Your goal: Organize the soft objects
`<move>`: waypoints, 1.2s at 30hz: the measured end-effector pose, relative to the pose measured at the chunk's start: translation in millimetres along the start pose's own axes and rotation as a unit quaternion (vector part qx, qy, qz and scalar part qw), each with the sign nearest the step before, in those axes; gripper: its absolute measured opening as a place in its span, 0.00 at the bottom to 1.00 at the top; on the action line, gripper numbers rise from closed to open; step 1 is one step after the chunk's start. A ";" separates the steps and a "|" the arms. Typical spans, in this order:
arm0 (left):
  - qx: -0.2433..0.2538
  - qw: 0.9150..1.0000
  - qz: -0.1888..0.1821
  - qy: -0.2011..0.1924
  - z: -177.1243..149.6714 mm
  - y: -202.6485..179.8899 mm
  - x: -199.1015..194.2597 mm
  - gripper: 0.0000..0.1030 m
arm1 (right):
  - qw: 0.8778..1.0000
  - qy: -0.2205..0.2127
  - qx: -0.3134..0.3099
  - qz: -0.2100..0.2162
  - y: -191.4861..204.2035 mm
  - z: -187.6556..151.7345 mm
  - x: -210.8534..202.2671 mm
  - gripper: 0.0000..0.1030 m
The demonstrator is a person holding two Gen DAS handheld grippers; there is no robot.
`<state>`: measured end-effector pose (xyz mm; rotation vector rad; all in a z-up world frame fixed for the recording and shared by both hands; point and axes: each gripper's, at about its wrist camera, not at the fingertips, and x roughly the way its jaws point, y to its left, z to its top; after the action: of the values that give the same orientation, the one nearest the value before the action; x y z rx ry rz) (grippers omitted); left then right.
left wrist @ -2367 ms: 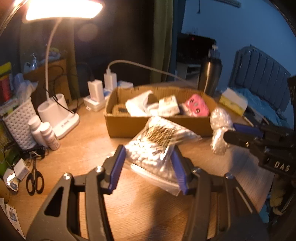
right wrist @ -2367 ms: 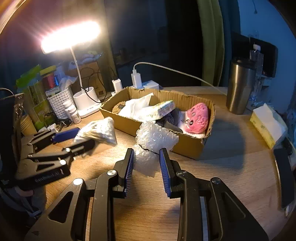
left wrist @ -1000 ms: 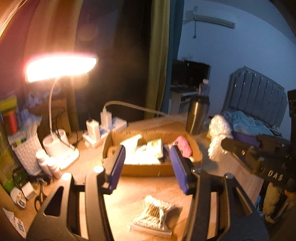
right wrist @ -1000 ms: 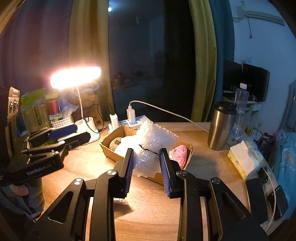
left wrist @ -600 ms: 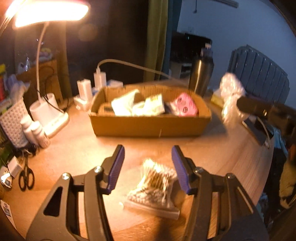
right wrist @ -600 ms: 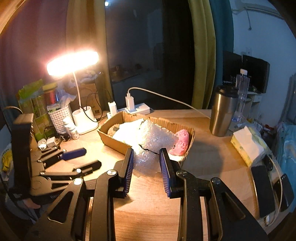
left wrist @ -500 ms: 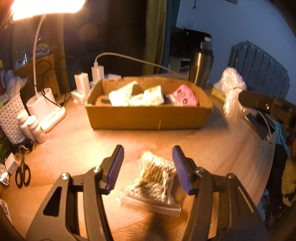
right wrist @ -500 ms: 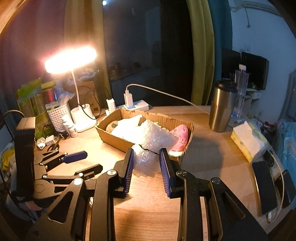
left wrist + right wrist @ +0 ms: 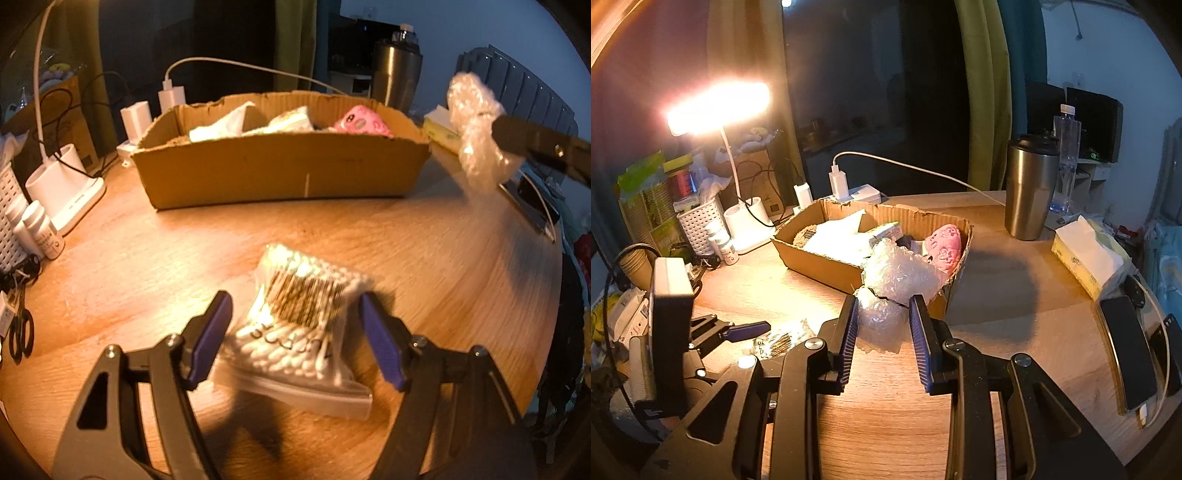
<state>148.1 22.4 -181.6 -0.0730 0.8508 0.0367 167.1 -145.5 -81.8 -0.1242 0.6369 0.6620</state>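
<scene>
Left tongs tilted down, just spreading astride cotton-swab bag; right tongs clenched on bubble wrap.

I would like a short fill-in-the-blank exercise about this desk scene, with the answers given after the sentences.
1. The right gripper is shut on a wad of ____ wrap.
2. The bag of cotton swabs lies on the ____, between the fingers of the left gripper, whose jaws have just been opening.
3. The pink toy lies inside the ____ box.
4. The steel tumbler stands ____ the box, on the table.

Missing words: bubble; table; cardboard; outside
</scene>
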 end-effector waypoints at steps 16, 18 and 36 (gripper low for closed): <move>-0.017 0.997 -0.007 -0.069 18.9 9.3 -42.2 0.42 | 1.000 -0.014 -0.011 -0.003 4.3 10.9 -12.1 0.29; -0.021 0.996 -0.008 -0.085 24.3 10.5 -53.1 0.42 | 1.000 -0.017 -0.014 -0.003 5.8 14.1 -15.1 0.29; -0.024 0.983 -0.010 -0.180 69.6 13.8 -124.2 0.42 | 0.998 -0.053 -0.039 -0.008 18.1 47.5 -36.3 0.29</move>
<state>117.6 41.3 -43.1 -0.1163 0.4870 0.0503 158.3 -136.2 -20.6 -0.1652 0.5076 0.6735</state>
